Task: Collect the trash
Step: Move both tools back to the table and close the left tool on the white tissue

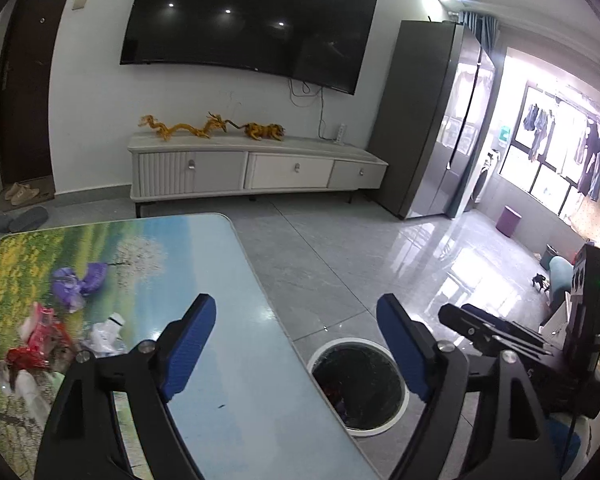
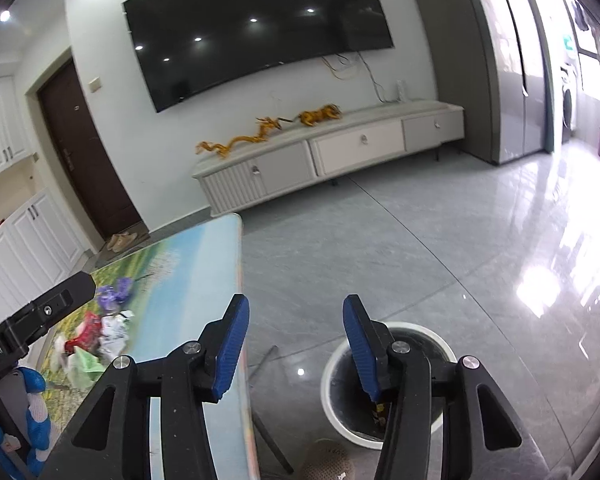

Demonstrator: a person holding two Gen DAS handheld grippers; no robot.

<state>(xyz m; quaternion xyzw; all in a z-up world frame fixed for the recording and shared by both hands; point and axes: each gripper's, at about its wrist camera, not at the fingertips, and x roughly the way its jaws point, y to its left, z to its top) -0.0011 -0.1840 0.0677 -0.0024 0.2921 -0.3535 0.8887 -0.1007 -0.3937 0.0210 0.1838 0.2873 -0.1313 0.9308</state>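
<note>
Crumpled trash lies on the left part of the landscape-print table (image 1: 228, 264): a purple wrapper (image 1: 80, 282), a red wrapper (image 1: 40, 340) and white plastic (image 1: 108, 332). A white bin (image 1: 364, 432) with a black liner stands on the floor right of the table. My left gripper (image 1: 296, 304) hangs open and empty over the table's right edge and the bin. My right gripper (image 2: 296, 302) is open and empty above the gap between the table (image 2: 196, 264) and the bin (image 2: 334, 396). The right wrist view also shows the purple wrapper (image 2: 114, 296), red wrapper (image 2: 84, 330) and a green scrap (image 2: 82, 364).
A white TV cabinet (image 1: 256, 168) with yellow ornaments stands under a wall TV (image 1: 248, 20). A grey fridge (image 1: 432, 120) is to the right, with a purple stool (image 1: 508, 220) beyond it. Shoes (image 1: 20, 194) lie by the door. A woven round object (image 2: 328, 460) sits by the bin.
</note>
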